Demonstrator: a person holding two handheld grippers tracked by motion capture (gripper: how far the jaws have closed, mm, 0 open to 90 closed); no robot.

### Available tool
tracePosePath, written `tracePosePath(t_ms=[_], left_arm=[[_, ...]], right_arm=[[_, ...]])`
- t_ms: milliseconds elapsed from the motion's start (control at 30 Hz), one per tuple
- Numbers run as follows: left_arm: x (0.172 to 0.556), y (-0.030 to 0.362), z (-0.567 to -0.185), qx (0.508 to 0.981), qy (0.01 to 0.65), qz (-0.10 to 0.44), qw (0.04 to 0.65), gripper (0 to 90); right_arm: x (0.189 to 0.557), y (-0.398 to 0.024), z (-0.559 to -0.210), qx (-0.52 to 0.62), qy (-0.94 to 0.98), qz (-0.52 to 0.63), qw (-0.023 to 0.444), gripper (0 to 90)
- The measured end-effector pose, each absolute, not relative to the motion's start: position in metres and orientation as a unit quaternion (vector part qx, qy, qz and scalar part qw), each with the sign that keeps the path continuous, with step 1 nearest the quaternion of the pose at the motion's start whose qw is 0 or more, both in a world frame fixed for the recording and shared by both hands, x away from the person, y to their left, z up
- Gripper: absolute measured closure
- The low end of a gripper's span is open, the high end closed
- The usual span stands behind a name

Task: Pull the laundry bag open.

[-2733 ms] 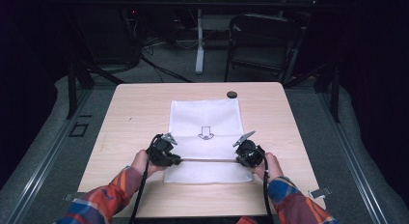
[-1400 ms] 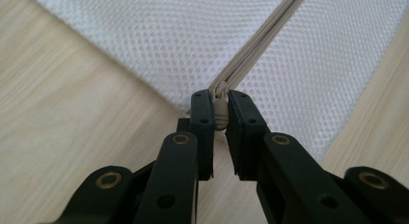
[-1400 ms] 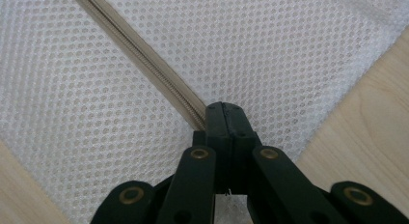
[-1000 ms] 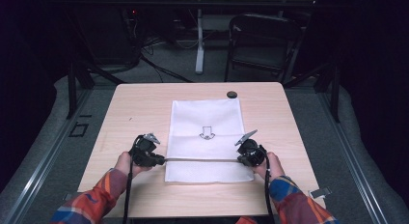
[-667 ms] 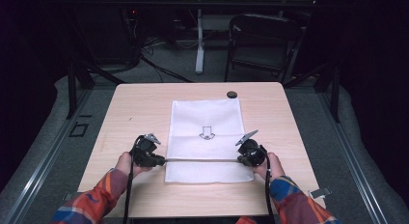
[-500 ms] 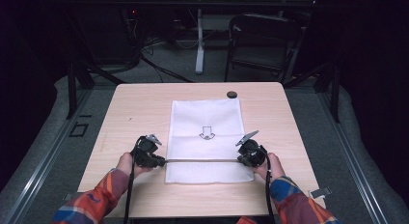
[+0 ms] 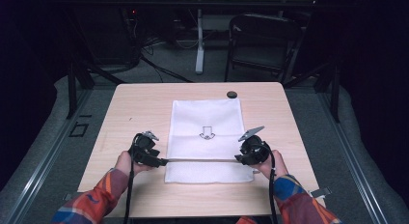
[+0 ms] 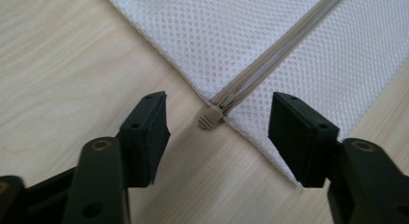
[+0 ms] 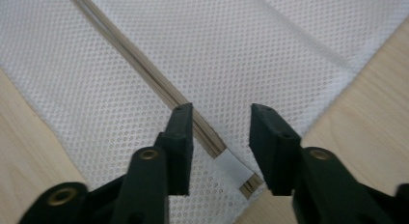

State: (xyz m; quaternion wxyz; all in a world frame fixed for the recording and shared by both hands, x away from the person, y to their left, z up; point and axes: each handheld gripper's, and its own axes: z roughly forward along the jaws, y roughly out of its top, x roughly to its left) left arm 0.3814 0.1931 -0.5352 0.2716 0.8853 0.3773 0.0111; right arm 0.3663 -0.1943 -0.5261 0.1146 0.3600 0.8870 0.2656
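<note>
— What's changed since a second ago?

— Little in place. The bag (image 7: pixel 206 139) lies flat in the same spot on the table (image 7: pixel 130 103), and both hands sit where they were, one at each end of the zipper (image 7: pixel 201 161). The change is in the jaws: both pairs have just been opening. The left gripper (image 8: pixel 217 132) now stands spread, with the zipper pull (image 8: pixel 211 118) lying free between its jaws and touching neither pad. Against the oldest picture, the left hand is farther out toward the bag's left edge.

— And the right one?

— The right gripper (image 9: pixel 219 147) is parted too. The zipper's right end (image 9: pixel 212 149) lies in the gap; its left jaw sits just at the tape, and I cannot tell whether it touches. Nothing is pinched.

— Where are the edges?

— In the high view the left gripper (image 7: pixel 144 151) sits just off the bag's left edge, over bare wood. The right gripper (image 7: pixel 252 151) is at the bag's right edge. The zipper runs straight across near the bag's front edge, shut along its length.

— Room to move?

— Bare table on both sides of the bag and a strip in front of it. A small dark knob (image 7: pixel 232 94) rests beyond the bag's far right corner, near the table's back edge, well apart from both hands.
</note>
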Motion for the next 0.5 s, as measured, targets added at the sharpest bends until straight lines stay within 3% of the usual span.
tracePosePath(t_ms=[100,300,500], left_arm=[[0.381,0.196,-0.531,0.881,0.381,0.013,0.281,28.0],[0.374,0.202,-0.524,0.872,0.396,0.025,0.289,17.0],[0.362,0.214,-0.516,0.854,0.418,0.037,0.307,13.0]], right_arm=[[0.362,-0.199,-0.516,0.360,0.886,0.265,0.120,47.5],[0.352,-0.213,-0.498,0.386,0.872,0.276,0.120,21.6],[0.340,-0.230,-0.488,0.417,0.853,0.291,0.117,14.1]])
